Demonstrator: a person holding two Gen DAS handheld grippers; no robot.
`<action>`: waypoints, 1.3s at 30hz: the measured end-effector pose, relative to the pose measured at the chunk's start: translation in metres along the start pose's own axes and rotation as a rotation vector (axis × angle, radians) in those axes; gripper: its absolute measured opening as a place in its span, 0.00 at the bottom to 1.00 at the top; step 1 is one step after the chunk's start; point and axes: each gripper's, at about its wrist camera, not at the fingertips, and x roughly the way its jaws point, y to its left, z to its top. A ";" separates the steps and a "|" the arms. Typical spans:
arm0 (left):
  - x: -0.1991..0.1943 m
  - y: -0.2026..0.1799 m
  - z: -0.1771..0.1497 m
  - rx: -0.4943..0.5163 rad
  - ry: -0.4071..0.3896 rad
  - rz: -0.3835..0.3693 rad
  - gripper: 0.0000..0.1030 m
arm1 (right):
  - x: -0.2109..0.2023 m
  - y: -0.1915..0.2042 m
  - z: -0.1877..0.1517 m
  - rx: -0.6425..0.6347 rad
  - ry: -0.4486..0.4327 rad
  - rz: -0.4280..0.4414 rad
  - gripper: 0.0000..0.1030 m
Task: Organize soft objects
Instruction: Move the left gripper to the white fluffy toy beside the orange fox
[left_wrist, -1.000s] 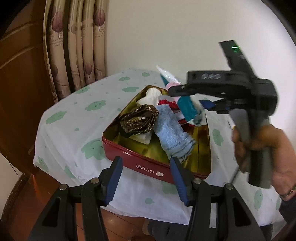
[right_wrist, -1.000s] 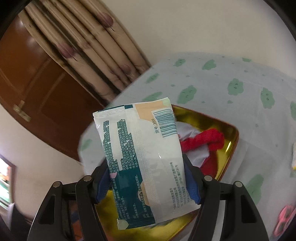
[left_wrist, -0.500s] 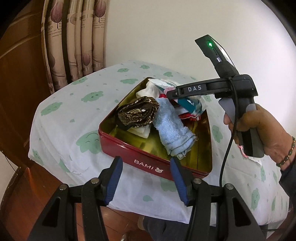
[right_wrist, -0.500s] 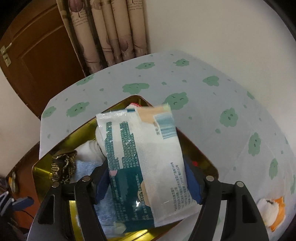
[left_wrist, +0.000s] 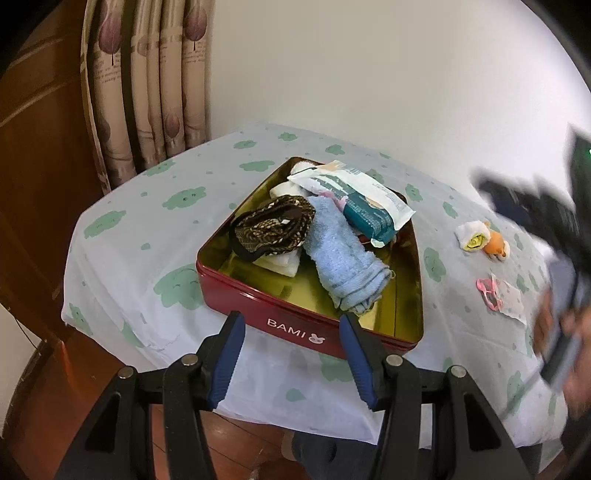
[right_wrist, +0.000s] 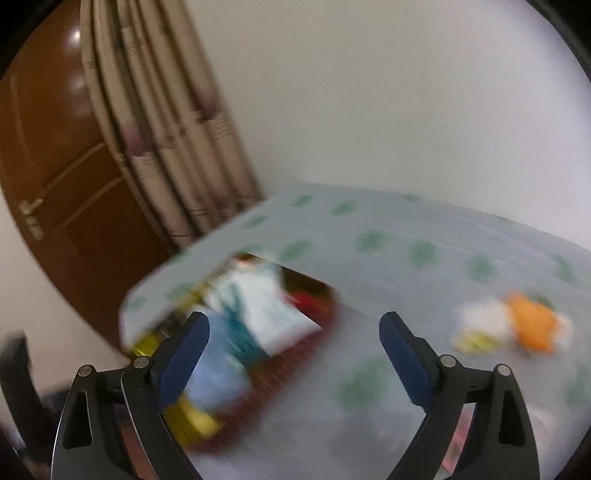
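Note:
A red BAMI tin (left_wrist: 295, 330) with a gold inside sits on the table. In it lie a white and teal tissue pack (left_wrist: 364, 205), a blue towel (left_wrist: 343, 258), a brown patterned band (left_wrist: 273, 225) and white cloths. My left gripper (left_wrist: 291, 360) is open and empty, just in front of the tin. My right gripper (right_wrist: 293, 354) is open and empty, above the table right of the tin (right_wrist: 306, 354); its view is blurred. An orange and white plush toy (left_wrist: 482, 240) and a pink item (left_wrist: 487, 293) lie on the cloth to the right.
The table wears a white cloth with green cloud prints (left_wrist: 177, 206). A curtain (left_wrist: 147, 85) and a brown wooden door (right_wrist: 62, 192) stand behind on the left, a white wall behind. A white paper scrap (left_wrist: 511, 302) lies next to the pink item.
My right gripper has let go of the tissue pack, which now lies in the tin. It has opened and swung away to the right. My left gripper has stayed in place.

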 end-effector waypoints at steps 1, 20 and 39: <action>-0.001 -0.002 -0.001 0.010 -0.005 0.004 0.53 | -0.013 -0.015 -0.015 0.007 0.005 -0.055 0.89; -0.012 -0.063 -0.020 0.218 -0.037 0.085 0.53 | -0.125 -0.236 -0.134 0.389 0.077 -0.544 0.93; 0.017 -0.165 -0.015 0.366 0.056 -0.044 0.53 | -0.104 -0.236 -0.144 0.362 0.208 -0.618 0.98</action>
